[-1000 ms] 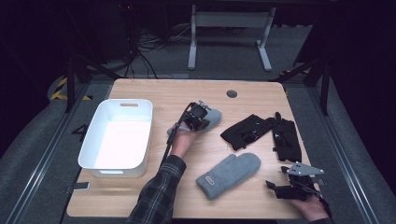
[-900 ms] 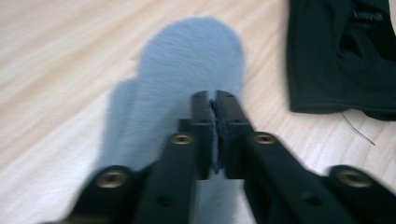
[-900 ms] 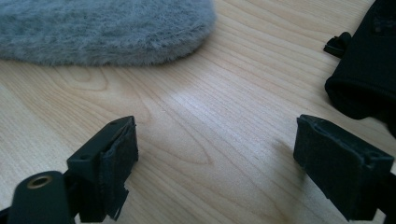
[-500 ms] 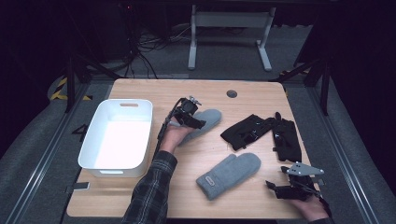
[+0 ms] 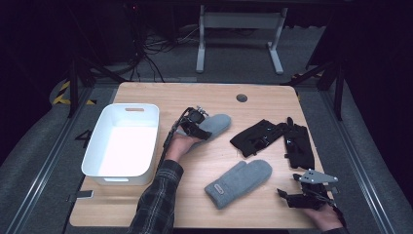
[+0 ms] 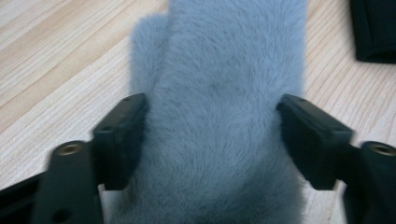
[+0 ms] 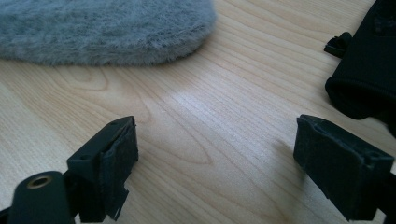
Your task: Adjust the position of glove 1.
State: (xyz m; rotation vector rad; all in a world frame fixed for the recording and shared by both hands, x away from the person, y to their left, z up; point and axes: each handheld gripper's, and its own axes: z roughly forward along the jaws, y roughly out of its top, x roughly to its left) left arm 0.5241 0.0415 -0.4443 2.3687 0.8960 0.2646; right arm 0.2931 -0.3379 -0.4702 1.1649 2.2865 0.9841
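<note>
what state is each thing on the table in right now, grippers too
left gripper: jaws astride the far grey mitten, pads at its sides, having just opened then eased in
far grey mitten: flat on the table, beside the bin
near grey mitten: flat, untouched
black gloves: lying loose, untouched
white bin: upright, empty
right gripper: open, nothing between its jaws

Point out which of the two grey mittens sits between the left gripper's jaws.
The upper grey mitten, beside the white bin, lies between the left gripper jaws. The other grey mitten lies free near the table's front edge.
</note>
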